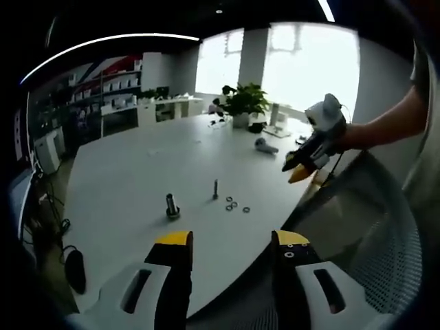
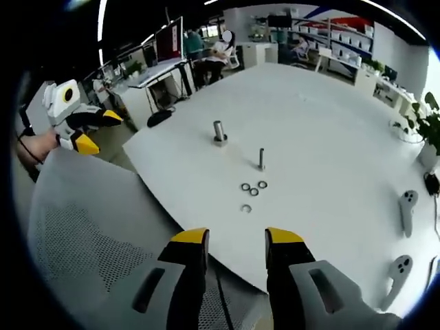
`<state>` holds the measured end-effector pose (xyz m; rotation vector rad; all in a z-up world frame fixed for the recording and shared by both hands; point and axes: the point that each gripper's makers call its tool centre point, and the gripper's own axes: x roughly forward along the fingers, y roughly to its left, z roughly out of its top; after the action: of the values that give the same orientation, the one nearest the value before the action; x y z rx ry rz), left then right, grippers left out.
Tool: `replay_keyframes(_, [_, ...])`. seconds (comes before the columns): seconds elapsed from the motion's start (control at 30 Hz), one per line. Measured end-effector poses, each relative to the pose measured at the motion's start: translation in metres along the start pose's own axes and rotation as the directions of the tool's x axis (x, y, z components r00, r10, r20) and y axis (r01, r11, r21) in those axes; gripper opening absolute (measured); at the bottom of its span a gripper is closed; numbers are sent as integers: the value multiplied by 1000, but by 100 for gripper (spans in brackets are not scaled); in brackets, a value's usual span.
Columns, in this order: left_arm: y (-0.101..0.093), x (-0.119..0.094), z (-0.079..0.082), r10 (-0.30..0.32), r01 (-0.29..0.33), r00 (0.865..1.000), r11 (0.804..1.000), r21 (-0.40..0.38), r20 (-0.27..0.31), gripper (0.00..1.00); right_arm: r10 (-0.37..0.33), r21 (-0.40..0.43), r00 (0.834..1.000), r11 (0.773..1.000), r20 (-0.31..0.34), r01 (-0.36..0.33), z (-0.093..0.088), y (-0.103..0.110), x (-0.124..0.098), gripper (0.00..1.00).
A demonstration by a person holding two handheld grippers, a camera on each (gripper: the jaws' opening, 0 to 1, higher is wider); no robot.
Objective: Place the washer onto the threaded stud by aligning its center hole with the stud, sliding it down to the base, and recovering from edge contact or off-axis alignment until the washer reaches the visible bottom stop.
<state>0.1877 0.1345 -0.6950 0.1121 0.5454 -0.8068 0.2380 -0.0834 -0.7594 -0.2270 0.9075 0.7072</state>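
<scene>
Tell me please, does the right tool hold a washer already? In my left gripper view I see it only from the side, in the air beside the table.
Observer: No. In the right gripper view the right tool has its jaws apart and nothing is between them.
Operator: Where is my left tool compared to the table?
Observer: The left tool hangs off the table edge, beyond a mesh chair back, with its jaws apart.
Operator: Does anything lie on the table to the right of the right tool?
Observer: Yes, two white controllers lie there, one of them close to the table edge.
</scene>
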Motion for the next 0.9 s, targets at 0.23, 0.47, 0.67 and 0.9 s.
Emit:
replay_keyframes(0.23, [4, -1, 0, 13, -13, 1000, 1000, -8, 2, 43, 18, -64, 997, 998, -74, -22, 3, -1, 41, 35])
replay_keyframes(0.47, [8, -2, -1, 30, -30, 1000, 999, -22, 3, 42, 35, -154, 984, 986, -175, -62, -13, 2, 75, 35])
replay_keyframes(0.67, [8, 0, -5, 23, -23, 1000, 1000, -16, -19, 42, 46, -166, 972, 982, -232, -86, -20, -6, 94, 33])
replay_keyframes(0.9, [9, -1, -6, 30, -30, 999, 999, -28, -22, 42, 36, -182, 959, 979, -280, -90, -23, -16, 112, 34])
